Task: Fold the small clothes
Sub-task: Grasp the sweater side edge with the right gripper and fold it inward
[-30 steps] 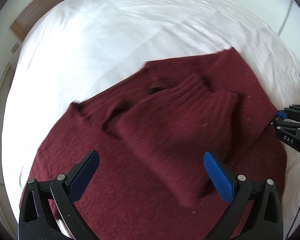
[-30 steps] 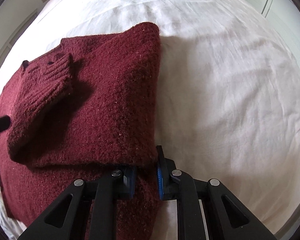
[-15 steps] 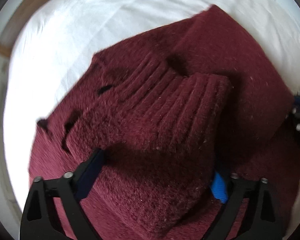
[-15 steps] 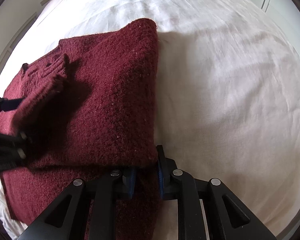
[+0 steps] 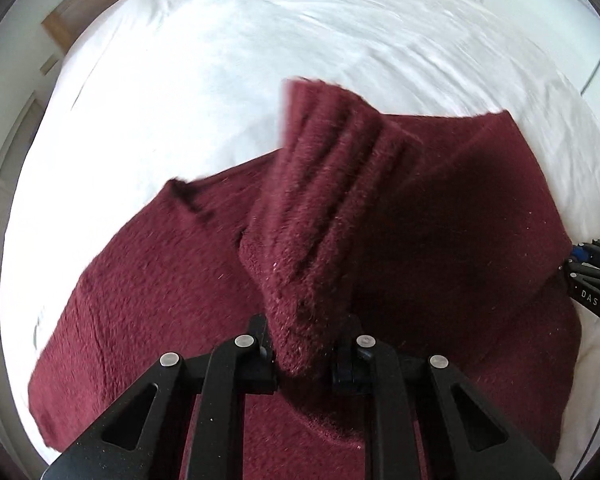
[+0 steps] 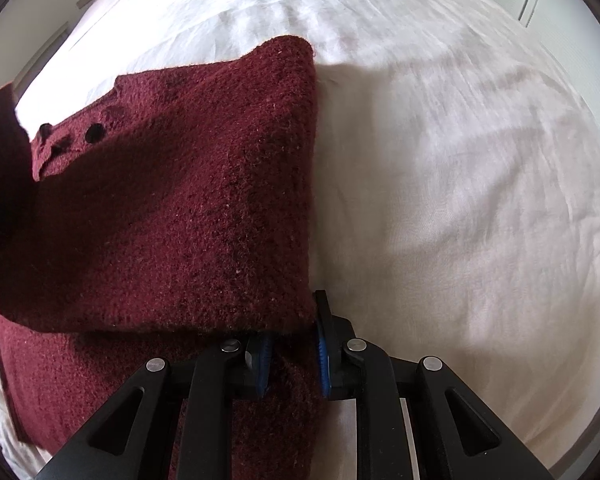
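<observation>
A wide bed with a white, slightly wrinkled sheet (image 5: 228, 92) fills both views, and a light wooden frame (image 5: 60, 26) shows at its far left corner. On the sheet lies the dark red, fuzzy knitted sweater (image 5: 148, 292), spread flat, with its right side folded over the body so that a straight folded edge runs along the sheet (image 6: 312, 160). Near the collar, small round holes (image 6: 94, 133) are visible in the knit.

The ribbed sleeve of the sweater (image 5: 324, 200) is lifted above the body and casts a shadow on it. The black left gripper (image 5: 304, 352) has its fingers closed tightly on the lower part of this sleeve.

The black right gripper with blue pads (image 6: 293, 354) stands at the near end of the folded edge. Its fingers are almost together and pinch the thick fold of the sweater between them. In the left wrist view it appears at the right border (image 5: 592, 280), touching the edge of the sweater.
</observation>
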{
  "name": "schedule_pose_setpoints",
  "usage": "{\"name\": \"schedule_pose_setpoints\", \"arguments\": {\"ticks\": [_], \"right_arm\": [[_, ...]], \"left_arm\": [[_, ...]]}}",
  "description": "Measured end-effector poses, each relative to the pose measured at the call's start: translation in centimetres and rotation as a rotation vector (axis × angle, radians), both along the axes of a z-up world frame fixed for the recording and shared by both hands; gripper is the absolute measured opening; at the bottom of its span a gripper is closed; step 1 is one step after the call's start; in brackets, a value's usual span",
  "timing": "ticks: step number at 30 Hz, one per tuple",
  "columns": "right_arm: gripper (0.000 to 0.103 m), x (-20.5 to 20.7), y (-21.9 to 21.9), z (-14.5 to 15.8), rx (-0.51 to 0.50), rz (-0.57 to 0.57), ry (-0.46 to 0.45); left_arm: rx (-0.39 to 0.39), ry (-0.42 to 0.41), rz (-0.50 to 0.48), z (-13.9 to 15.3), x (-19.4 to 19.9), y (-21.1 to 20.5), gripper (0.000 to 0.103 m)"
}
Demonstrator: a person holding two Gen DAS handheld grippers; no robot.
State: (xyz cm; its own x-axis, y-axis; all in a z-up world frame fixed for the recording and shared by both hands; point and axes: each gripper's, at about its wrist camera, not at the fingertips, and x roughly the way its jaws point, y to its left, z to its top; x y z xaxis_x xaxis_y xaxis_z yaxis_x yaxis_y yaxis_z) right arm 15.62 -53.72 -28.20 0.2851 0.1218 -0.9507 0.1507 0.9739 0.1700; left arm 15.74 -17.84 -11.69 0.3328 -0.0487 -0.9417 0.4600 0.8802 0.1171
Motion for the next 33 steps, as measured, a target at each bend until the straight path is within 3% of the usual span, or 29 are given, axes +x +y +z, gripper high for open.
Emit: {"name": "schedule_pose_setpoints", "arguments": {"ticks": [13, 17, 24, 25, 27, 33], "right_arm": [[0.018, 1.0, 0.8, -0.9, -0.023, -0.017, 0.015], [0.018, 0.6, 0.9, -0.3, -0.022, -0.020, 0.020], [0.018, 0.7, 0.9, 0.2, -0.017, -0.028, 0.021], [0.018, 0.7, 0.8, 0.2, -0.017, -0.030, 0.022], [0.018, 0.6, 0.8, 0.3, -0.019, -0.029, 0.020], [0.018, 0.4, 1.2, 1.3, -0.045, -0.009, 0.023]], "left_arm": [[-0.125, 0.154, 0.198, -5.5, -2.0, 8.1, 0.019], [-0.144, 0.166, 0.232, -5.9, -1.9, 10.6, 0.033], [-0.180, 0.216, 0.302, -7.1, -0.8, 14.2, 0.035], [-0.182, 0.223, 0.310, -7.2, -0.8, 14.9, 0.038], [-0.178, 0.239, 0.329, -6.8, -0.7, 15.1, 0.058], [-0.190, 0.241, 0.369, -6.5, -0.3, 19.0, 0.080]]}}
